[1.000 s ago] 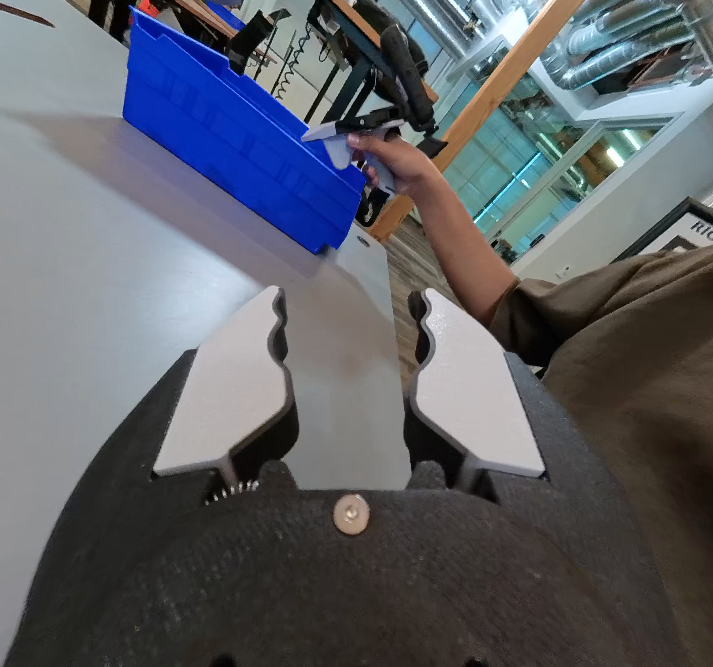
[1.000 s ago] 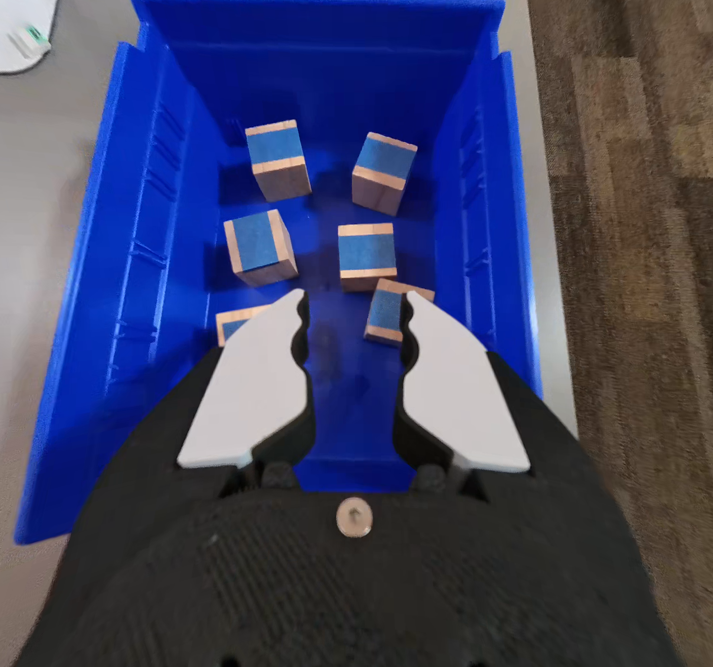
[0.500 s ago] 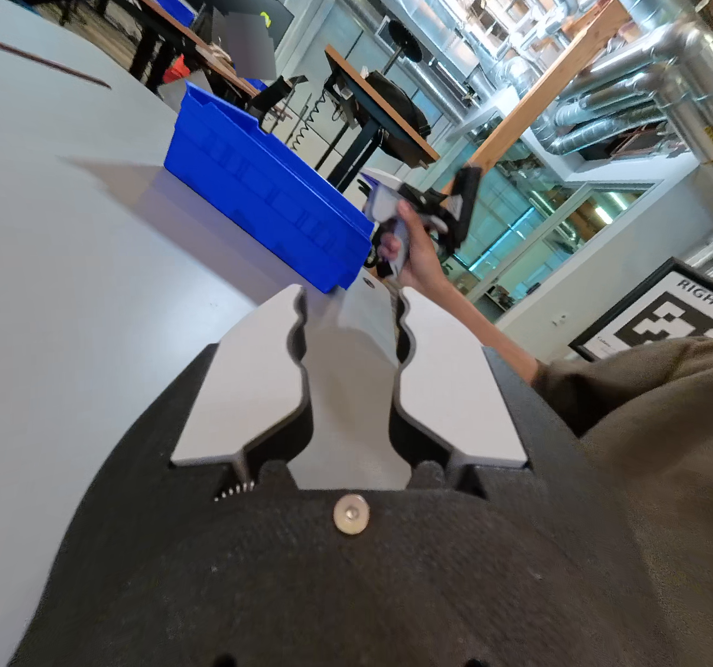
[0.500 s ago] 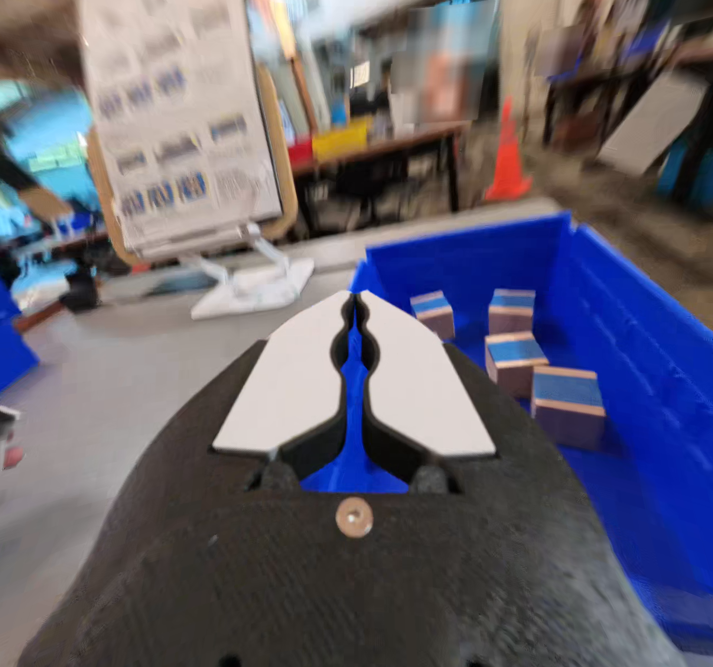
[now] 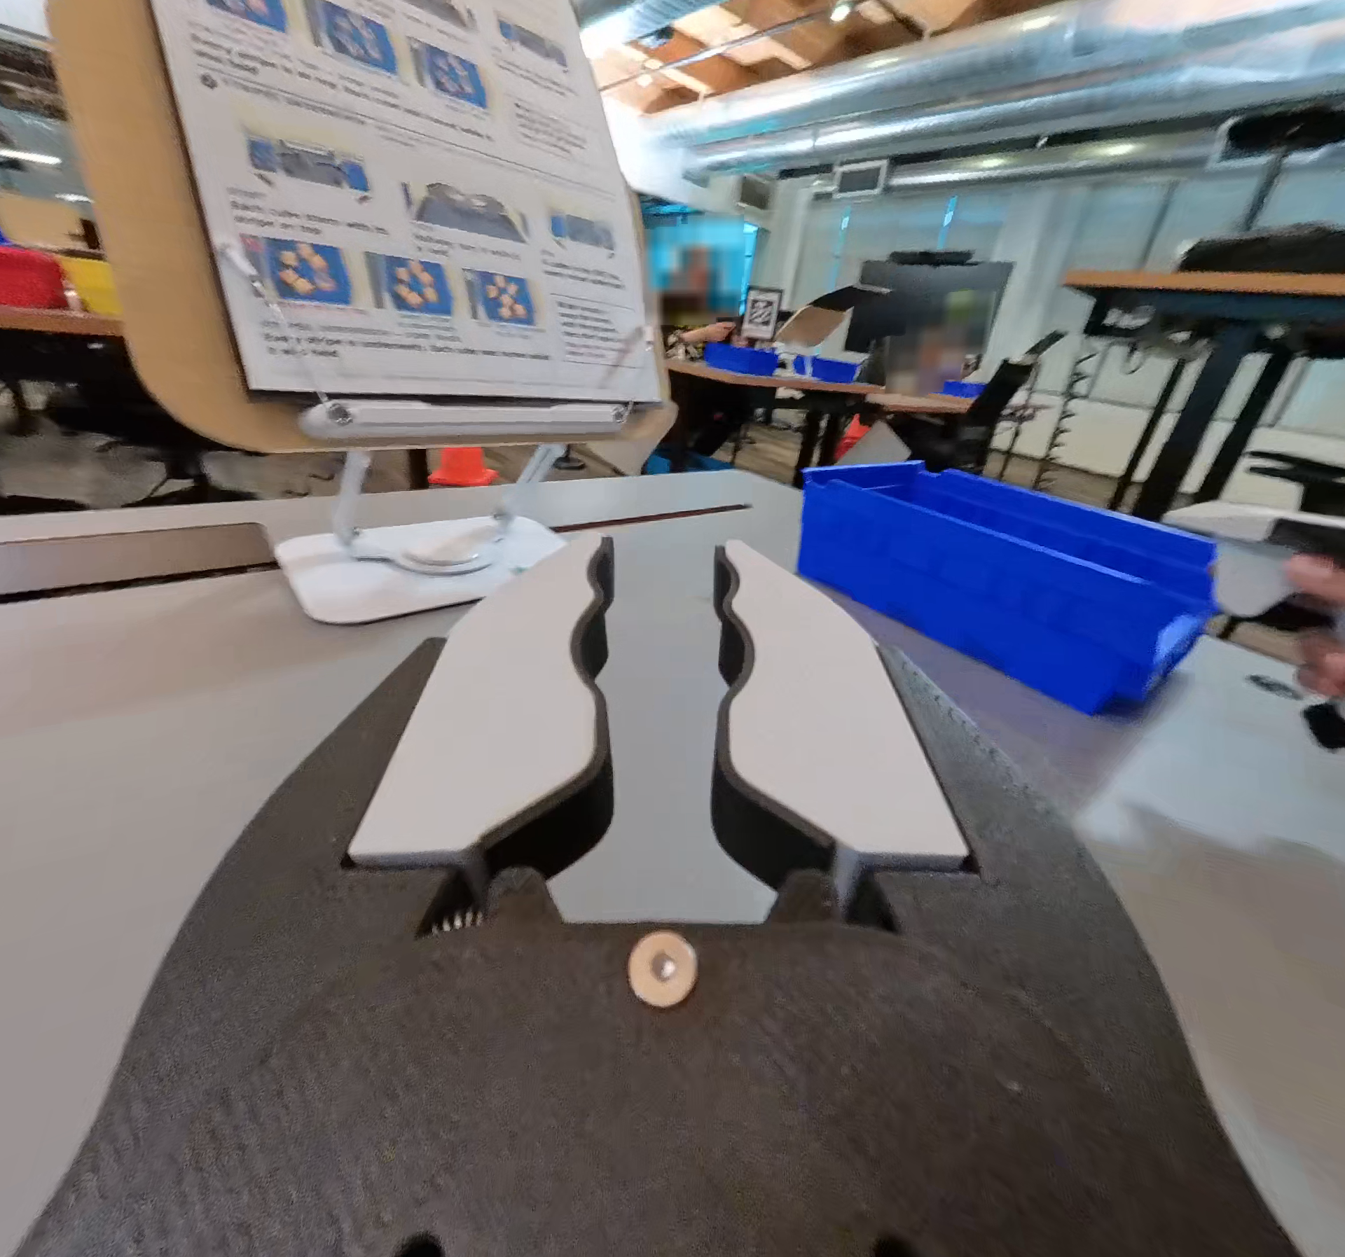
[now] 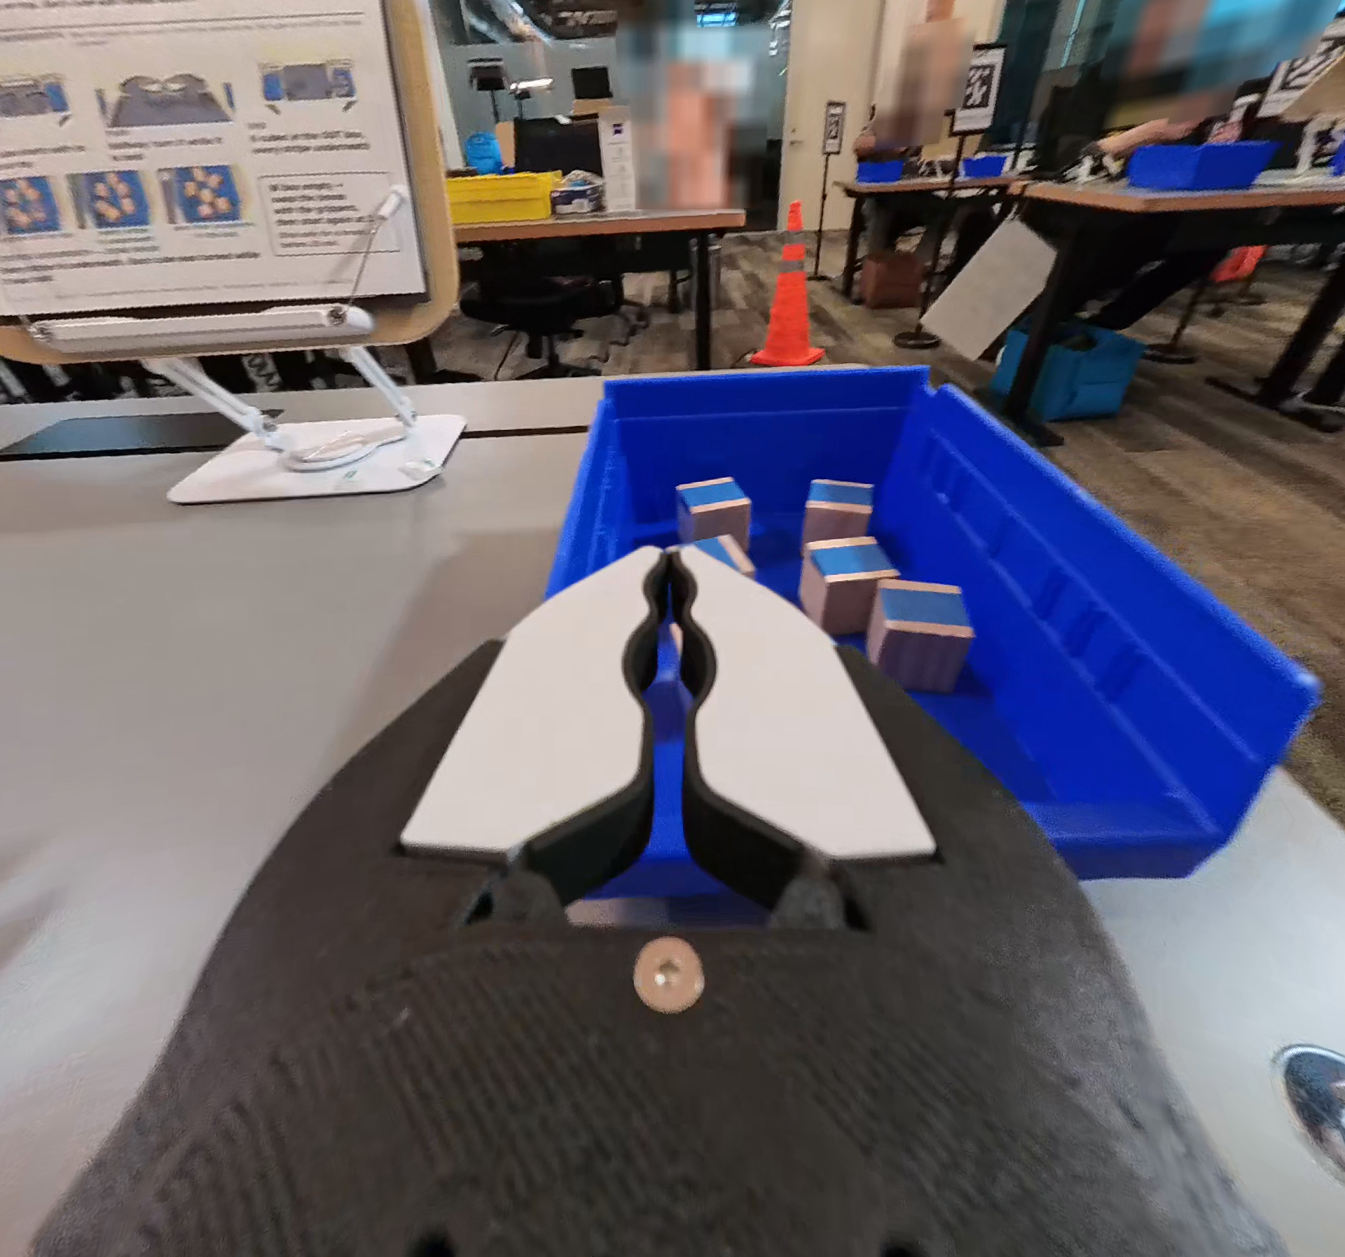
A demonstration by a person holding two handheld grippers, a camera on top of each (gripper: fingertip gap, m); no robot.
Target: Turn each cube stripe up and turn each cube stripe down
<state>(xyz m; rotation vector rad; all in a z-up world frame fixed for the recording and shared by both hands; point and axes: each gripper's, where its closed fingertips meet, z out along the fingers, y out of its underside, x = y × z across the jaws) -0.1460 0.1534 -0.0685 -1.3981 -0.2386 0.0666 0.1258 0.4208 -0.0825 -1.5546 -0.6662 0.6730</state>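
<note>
Standing at the upper left of both views, a document stand (image 6: pixel 306 451) shares the grey tabletop (image 5: pixel 145 698) with the left claw (image 5: pixel 662 560), which hangs released, grasping nothing. At centre the right claw (image 6: pixel 668 556) is clenched on nothing beside the blue bin (image 6: pixel 1092 640); entering clenched could knock the striped cubes (image 6: pixel 918 633), lying right of centre, askew.

Left gripper (image 5: pixel 662 553): rough black printed body, pale grey fingers (image 5: pixel 502 705) with wavy black inner edges, one silver screw (image 5: pixel 662 969) centred. Right gripper (image 6: pixel 668 556): same textured black shell, same grey fingers (image 6: pixel 786 720), matching silver screw (image 6: pixel 668 979).
</note>
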